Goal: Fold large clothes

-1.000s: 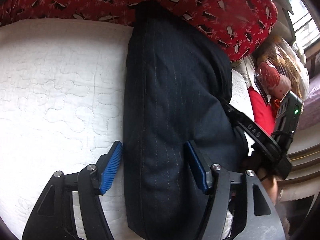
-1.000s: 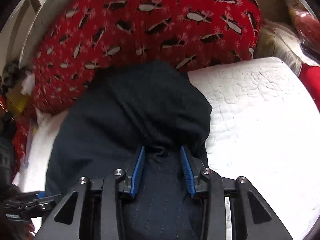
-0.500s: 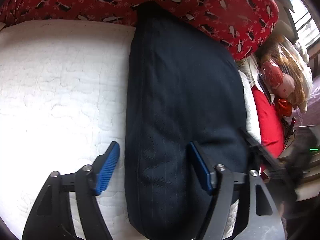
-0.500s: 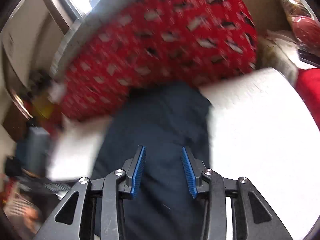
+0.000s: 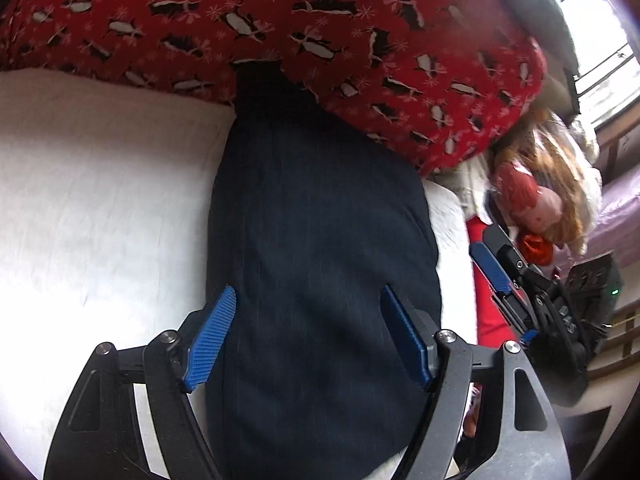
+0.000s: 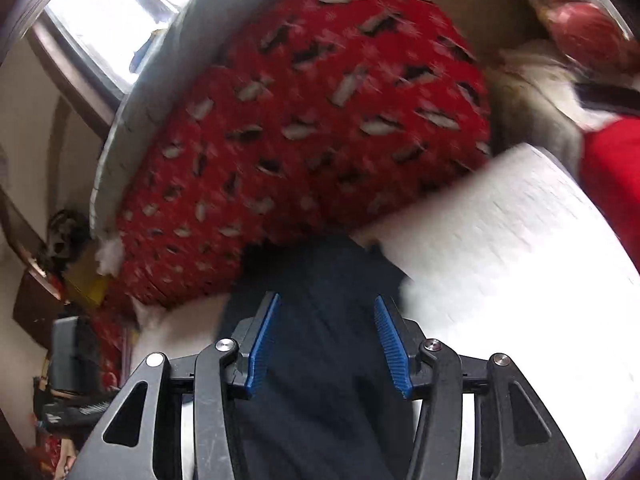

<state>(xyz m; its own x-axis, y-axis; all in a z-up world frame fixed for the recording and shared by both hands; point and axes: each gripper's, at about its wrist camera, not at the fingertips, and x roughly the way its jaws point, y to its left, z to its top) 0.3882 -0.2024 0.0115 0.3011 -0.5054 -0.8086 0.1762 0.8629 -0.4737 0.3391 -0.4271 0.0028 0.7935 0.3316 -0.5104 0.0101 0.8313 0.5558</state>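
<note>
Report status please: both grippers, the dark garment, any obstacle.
Left gripper open, right gripper open, both empty. Dark garment folded long on white quilt. Far end under penguin blanket.

Daylight from window (image 6: 108, 12), glare on white quilt (image 6: 520, 260), right view motion-blurred, fisheye edges

The left wrist view looks down its left tool (image 5: 308, 334) from close above the dark folded garment (image 5: 320, 248), toward the red penguin-print pillow (image 5: 280, 28) across the top of the frame. The right wrist view, blurred, faces the same pillow (image 6: 320, 128) along its right tool (image 6: 326, 344). Both share garment (image 6: 320, 360), pillow and white quilted bed (image 5: 92, 208).
</note>
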